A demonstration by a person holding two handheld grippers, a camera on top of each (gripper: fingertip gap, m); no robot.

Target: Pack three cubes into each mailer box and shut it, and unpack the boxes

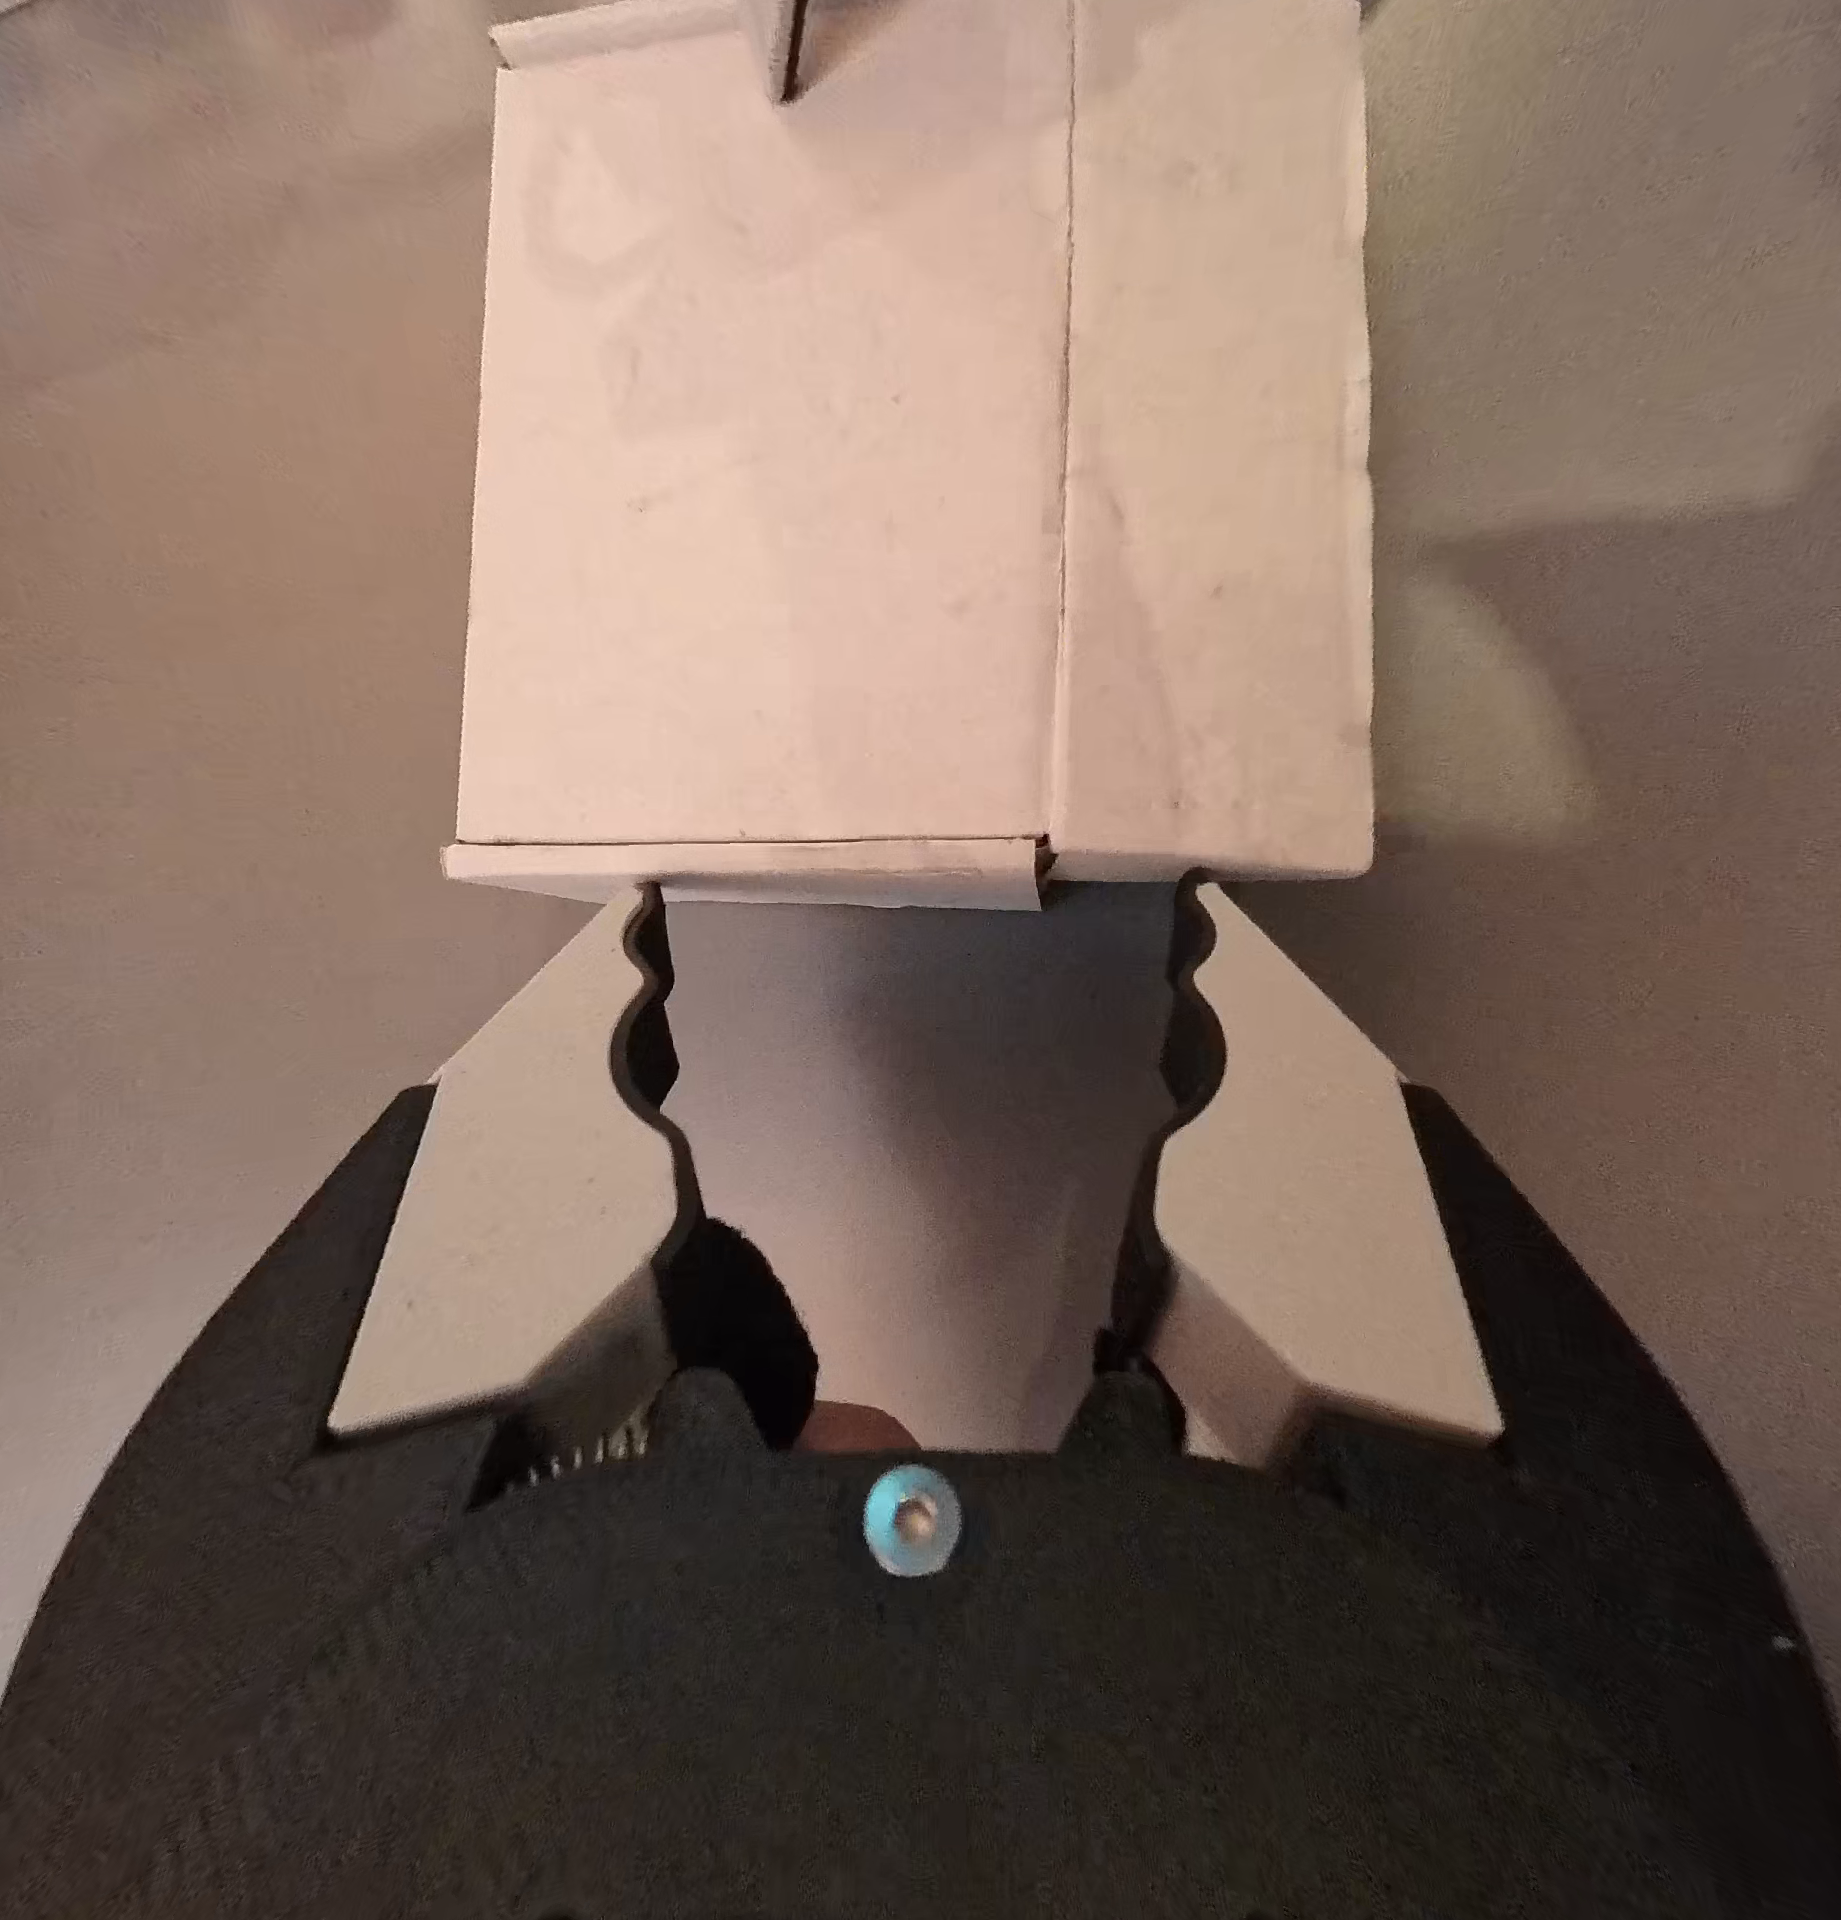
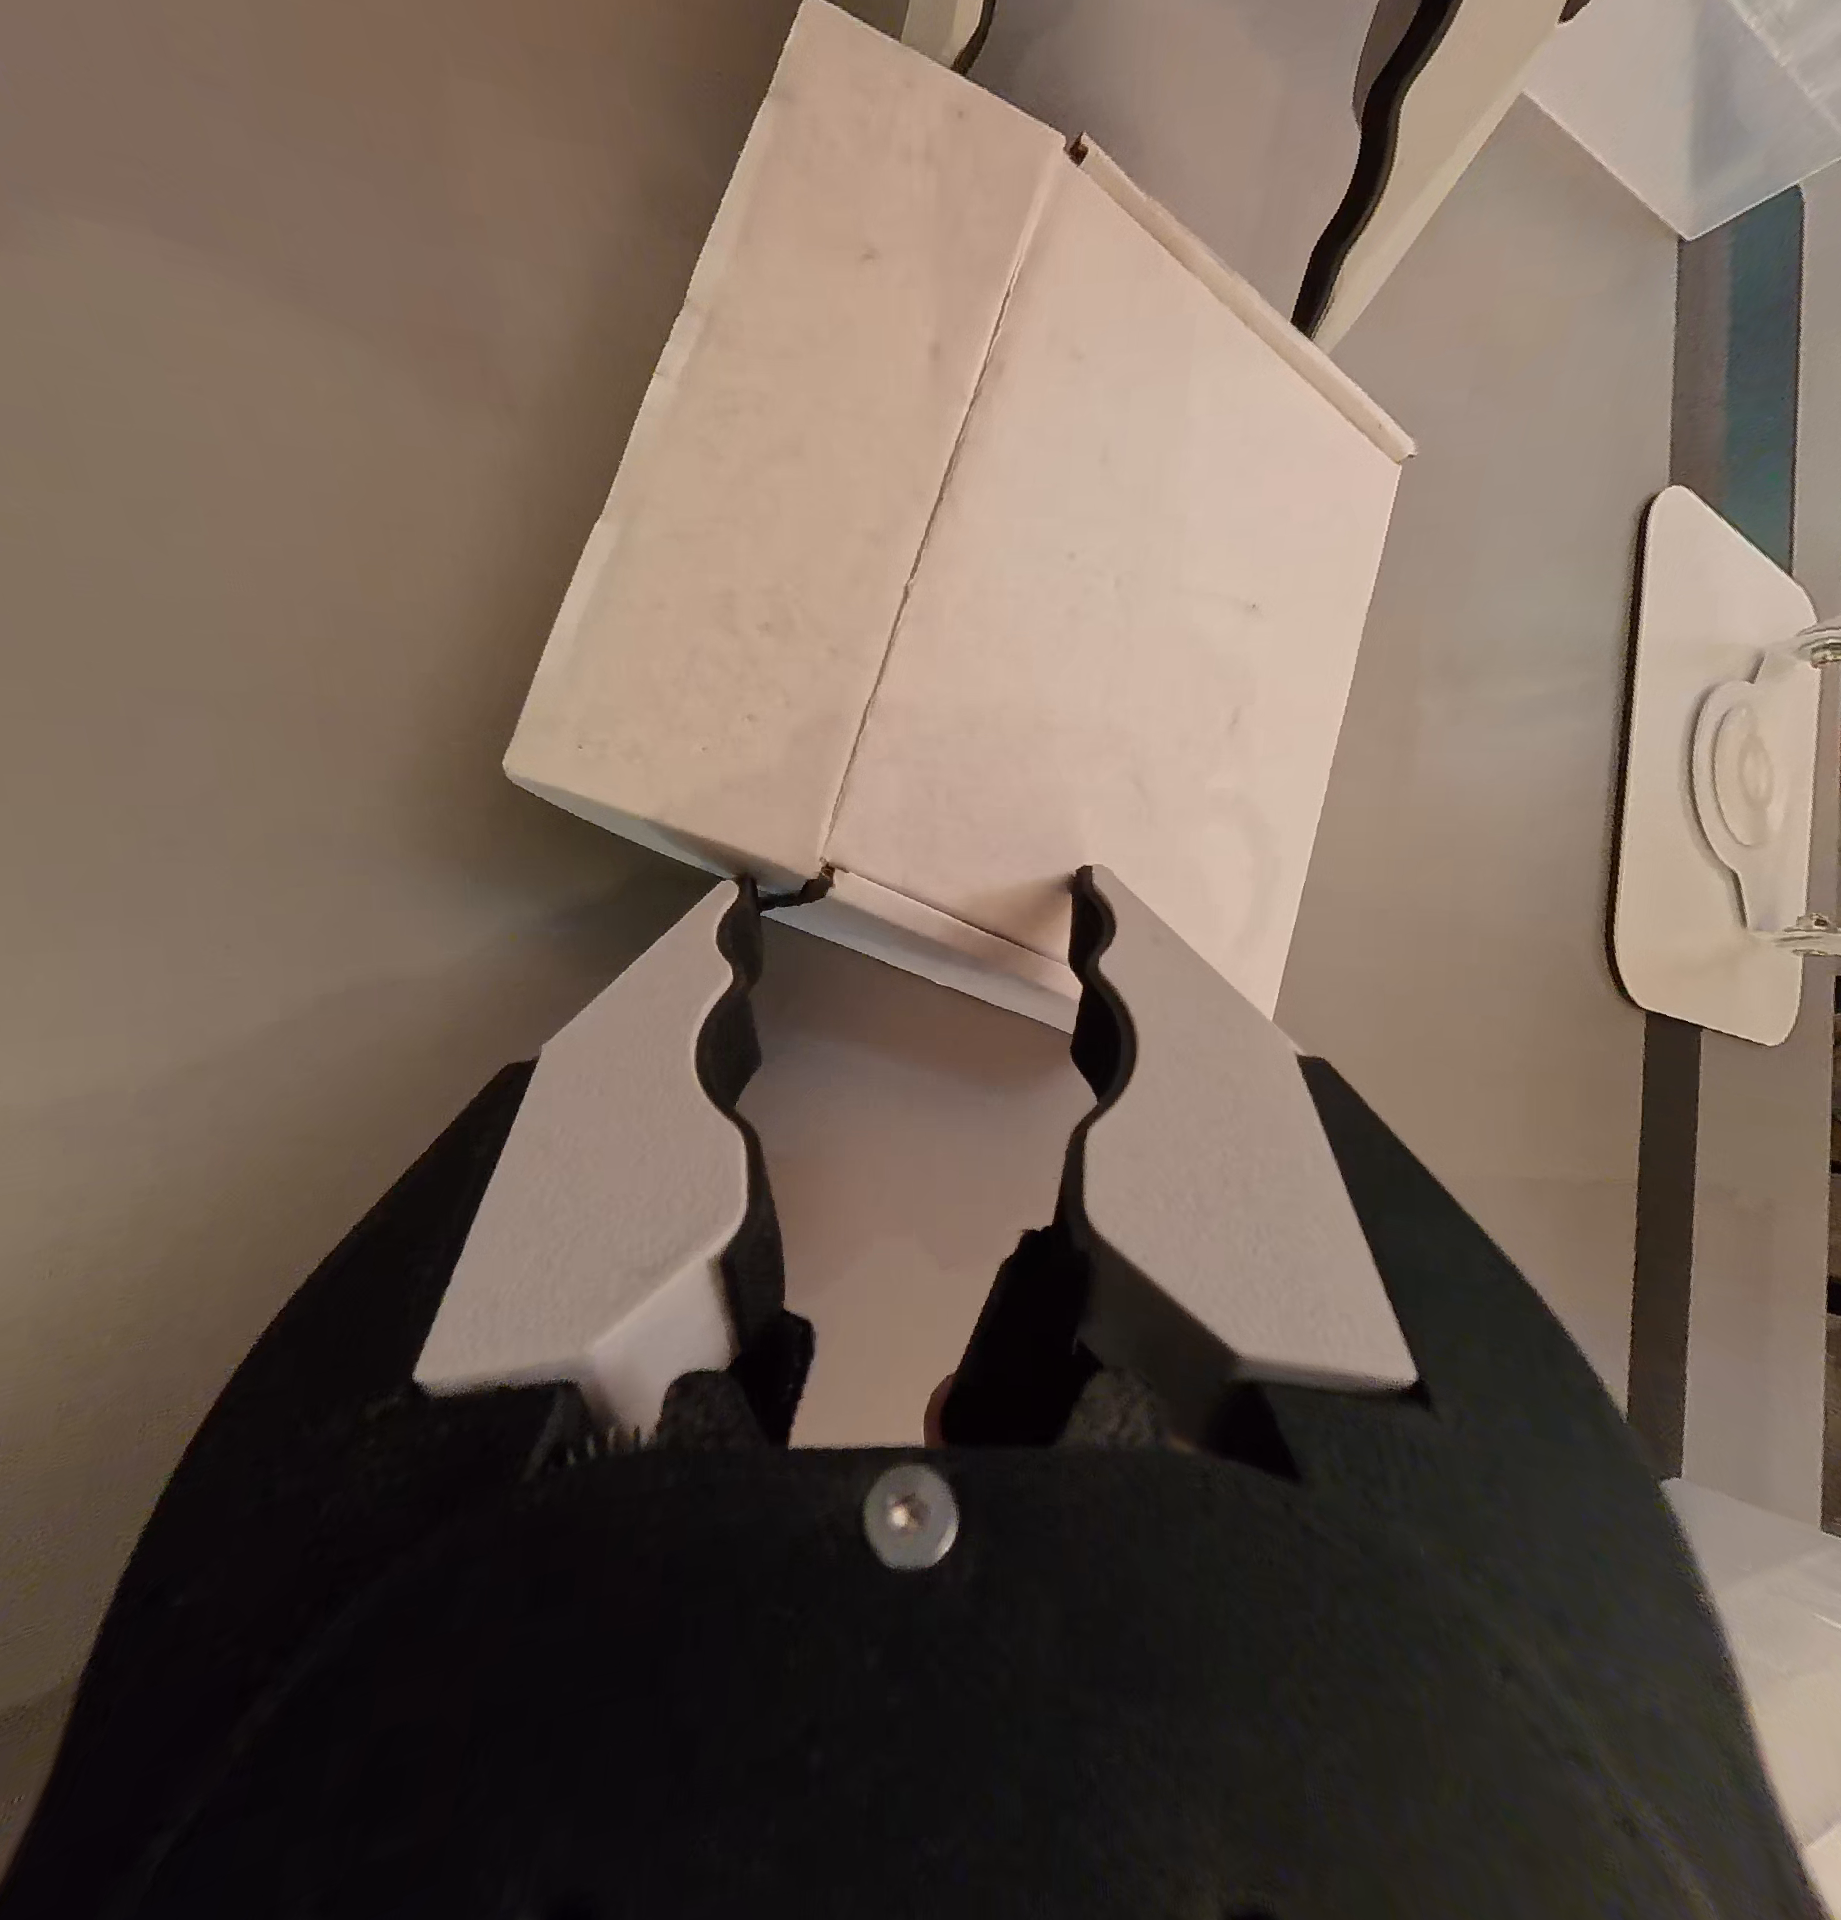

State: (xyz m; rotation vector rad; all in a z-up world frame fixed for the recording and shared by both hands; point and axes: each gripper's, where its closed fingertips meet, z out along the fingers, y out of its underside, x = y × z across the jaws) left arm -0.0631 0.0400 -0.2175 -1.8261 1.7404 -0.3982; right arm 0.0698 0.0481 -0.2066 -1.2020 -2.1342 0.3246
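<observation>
Left claw (image 1: 921, 894): spread apart, gripping nothing, tips touching near end of box (image 1: 895, 457). Box sitting straight ahead on surface (image 1: 189, 623), shut, long axis running away along claw's line. Right side panel showing beside top face, seam btwn them.

Right claw (image 2: 911, 894): also spread, empty, tips meeting opposite end of box, left tip at corner where flap edge gaping a little. Box lying ahead, angled up-right in right view. Left claw's fingers (image 2: 1415, 156) showing at far end.

Both claws pressing or steadying box end to end, neither clearly nearer. Lid looking closed; cubes not visible, contents unknown. Prob. either finishing shutting or about to unpack; can't tell which.

Farther out, right view: clear bin (image 2: 1705, 125) top right, white pad (image 2: 1705, 790) w/ clear fitting at right edge of surface. Another clear bin (image 2: 1778, 1621) low right.
</observation>
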